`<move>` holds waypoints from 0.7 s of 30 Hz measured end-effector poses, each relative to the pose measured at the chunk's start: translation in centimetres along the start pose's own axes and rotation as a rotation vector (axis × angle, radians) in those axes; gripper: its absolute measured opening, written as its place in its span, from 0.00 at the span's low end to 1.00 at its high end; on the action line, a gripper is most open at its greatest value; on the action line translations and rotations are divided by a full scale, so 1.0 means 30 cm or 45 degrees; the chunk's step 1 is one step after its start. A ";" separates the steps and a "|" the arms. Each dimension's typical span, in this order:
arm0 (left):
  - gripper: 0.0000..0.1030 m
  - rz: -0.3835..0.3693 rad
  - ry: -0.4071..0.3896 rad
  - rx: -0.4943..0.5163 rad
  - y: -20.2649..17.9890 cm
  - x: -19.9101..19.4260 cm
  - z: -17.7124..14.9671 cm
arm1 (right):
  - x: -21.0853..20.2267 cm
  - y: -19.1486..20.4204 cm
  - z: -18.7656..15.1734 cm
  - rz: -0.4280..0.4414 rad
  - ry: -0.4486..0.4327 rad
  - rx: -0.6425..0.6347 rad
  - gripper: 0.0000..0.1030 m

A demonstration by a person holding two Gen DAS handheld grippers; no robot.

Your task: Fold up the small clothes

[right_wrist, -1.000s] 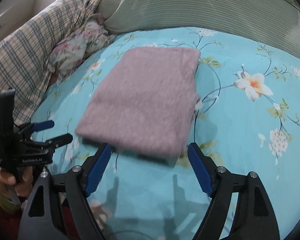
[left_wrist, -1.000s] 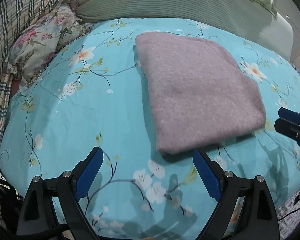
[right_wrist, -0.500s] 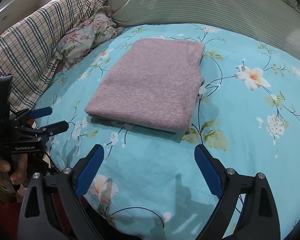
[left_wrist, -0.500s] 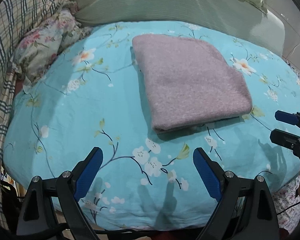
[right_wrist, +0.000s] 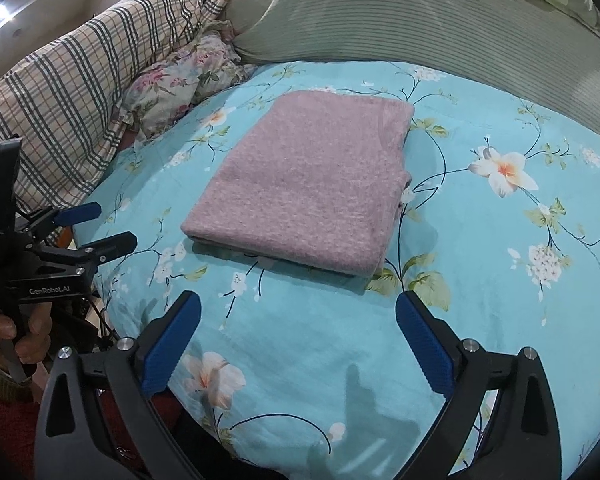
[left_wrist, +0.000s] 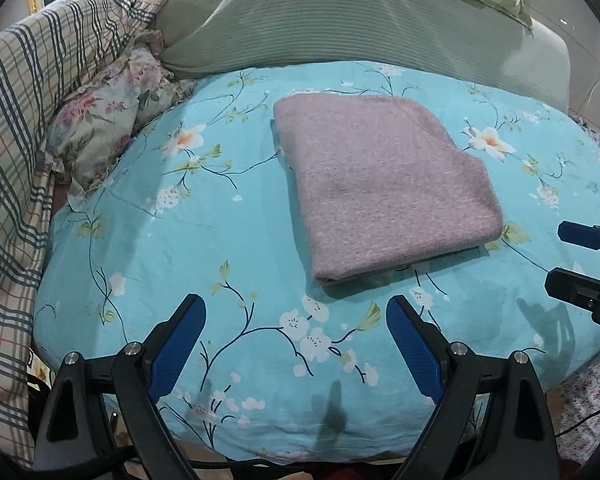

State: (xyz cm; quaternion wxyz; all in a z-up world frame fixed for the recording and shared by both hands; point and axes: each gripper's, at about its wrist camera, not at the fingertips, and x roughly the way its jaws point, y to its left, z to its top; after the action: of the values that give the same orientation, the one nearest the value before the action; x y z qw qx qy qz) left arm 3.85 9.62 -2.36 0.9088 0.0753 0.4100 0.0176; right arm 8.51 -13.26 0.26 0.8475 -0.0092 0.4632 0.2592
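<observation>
Blue-padded fingers of the left gripper (left_wrist: 296,340) stand wide apart over the near edge of the bed (left_wrist: 112,240), with nothing between them. The right gripper (right_wrist: 298,340) hangs likewise over the near edge; its jaws have just been opening and now stand wide, empty, clear of the cloth.

Beyond both, toward the middle of the bed and nearer its far side, lies the mauve knitted garment (left_wrist: 384,188). It rests flat as a compact rectangle of several layers, the layer edges showing along its near side. Neither gripper touches it. Judged from this, the folding of this piece appears complete; whether further small clothes remain cannot be told, as none shows in either view.

Surroundings: the turquoise floral sheet is smooth around the garment, so nothing obstructs access from the near edge. At the far left corner sits a floral pillow (left_wrist: 104,124), with a plaid quilt (left_wrist: 28,100) heaped along the left edge. A green ribbed bolster (left_wrist: 340,20) runs along the far edge, well apart from the garment.
</observation>
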 end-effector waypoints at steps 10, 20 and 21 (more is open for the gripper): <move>0.90 0.003 0.019 -0.011 -0.001 0.016 -0.011 | 0.030 0.021 -0.013 0.003 0.037 -0.011 0.95; 0.90 -0.005 0.017 0.001 -0.009 0.027 0.000 | 0.043 0.020 0.006 0.011 0.034 -0.002 0.96; 0.90 -0.005 0.017 0.005 -0.011 0.030 0.003 | 0.047 0.021 0.010 0.013 0.035 -0.003 0.96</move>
State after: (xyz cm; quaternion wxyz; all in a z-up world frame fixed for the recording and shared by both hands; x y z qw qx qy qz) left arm 4.50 9.36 -3.00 0.9059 0.0762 0.4163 0.0156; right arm 9.07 -12.03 -0.54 0.8396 -0.0114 0.4746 0.2639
